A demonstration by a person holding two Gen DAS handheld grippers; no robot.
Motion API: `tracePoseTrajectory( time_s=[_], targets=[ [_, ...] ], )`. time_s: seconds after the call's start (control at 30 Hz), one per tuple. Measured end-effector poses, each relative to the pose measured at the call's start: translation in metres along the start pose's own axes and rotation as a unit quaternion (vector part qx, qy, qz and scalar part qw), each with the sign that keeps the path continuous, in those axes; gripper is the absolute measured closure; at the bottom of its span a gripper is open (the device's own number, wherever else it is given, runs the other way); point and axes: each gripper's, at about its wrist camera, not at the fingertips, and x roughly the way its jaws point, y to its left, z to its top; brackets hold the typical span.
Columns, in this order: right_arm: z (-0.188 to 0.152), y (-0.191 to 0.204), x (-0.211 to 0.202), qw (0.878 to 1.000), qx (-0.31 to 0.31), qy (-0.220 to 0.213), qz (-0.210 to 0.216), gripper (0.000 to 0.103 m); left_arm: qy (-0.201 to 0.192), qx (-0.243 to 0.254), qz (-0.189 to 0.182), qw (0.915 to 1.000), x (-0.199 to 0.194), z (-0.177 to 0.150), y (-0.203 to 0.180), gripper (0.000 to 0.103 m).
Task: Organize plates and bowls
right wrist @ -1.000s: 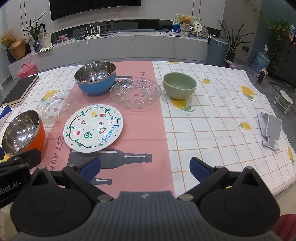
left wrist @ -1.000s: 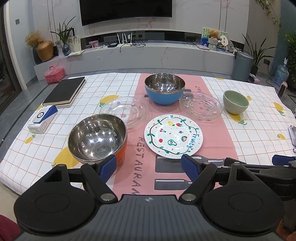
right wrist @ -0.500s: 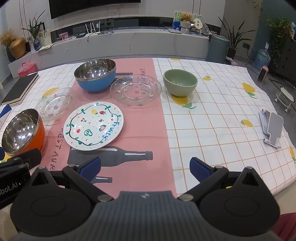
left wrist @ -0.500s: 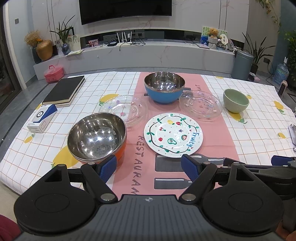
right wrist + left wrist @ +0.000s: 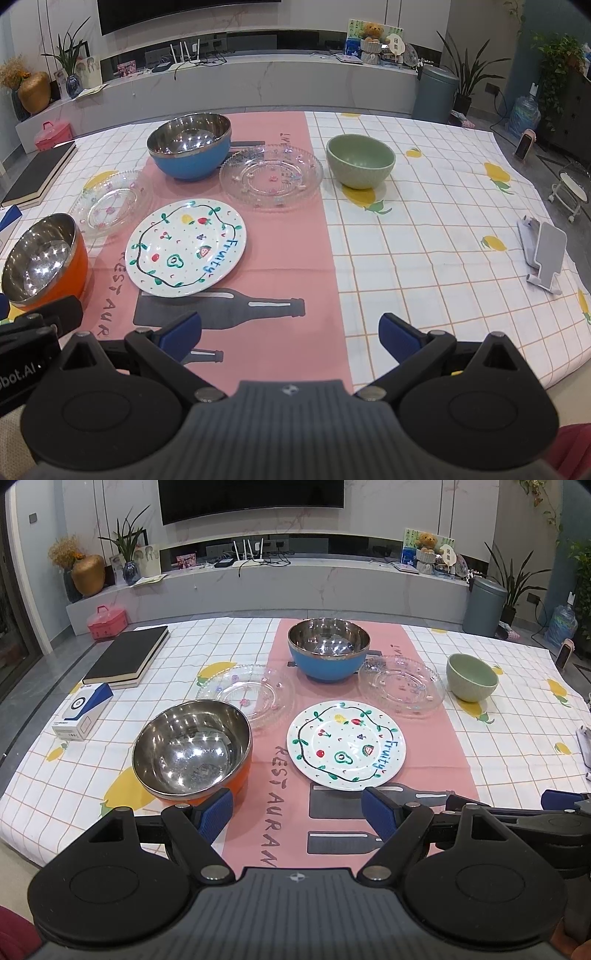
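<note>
Plates and bowls on table, both grippers wide open, empty; phone stand (image 5: 546,258) fully visible only in right view.

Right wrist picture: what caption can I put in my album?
Open right gripper faces fruity plate, two glass plates and three bowls.

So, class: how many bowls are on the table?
3: an orange bowl at the near left, a blue bowl at the far middle, and a green bowl at the far right. None looks hidden.
</note>
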Motion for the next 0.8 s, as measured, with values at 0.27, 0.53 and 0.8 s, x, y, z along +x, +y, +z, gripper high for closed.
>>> tracePoseTrajectory(
  time_s=[0.27, 0.53, 0.8],
  targets=[
    [0.0, 0.001, -0.002, 1.0, 0.0, -0.004, 0.002, 0.003, 0.005, -0.007, -0.007, 0.9999, 0.0, 0.0, 0.002, 0.01],
    [0.005, 0.006, -0.013, 1.0, 0.001, -0.023, 0.005, 0.003, -0.004, -0.022, -0.014, 0.9997, -0.01, 0.006, 0.01, 0.01],
    [0.03, 0.025, -0.032, 0.999, 0.012, -0.03, 0.033, 0.003, -0.032, -0.054, -0.002, 0.998, -0.023, 0.02, 0.039, 0.01]
  ],
)
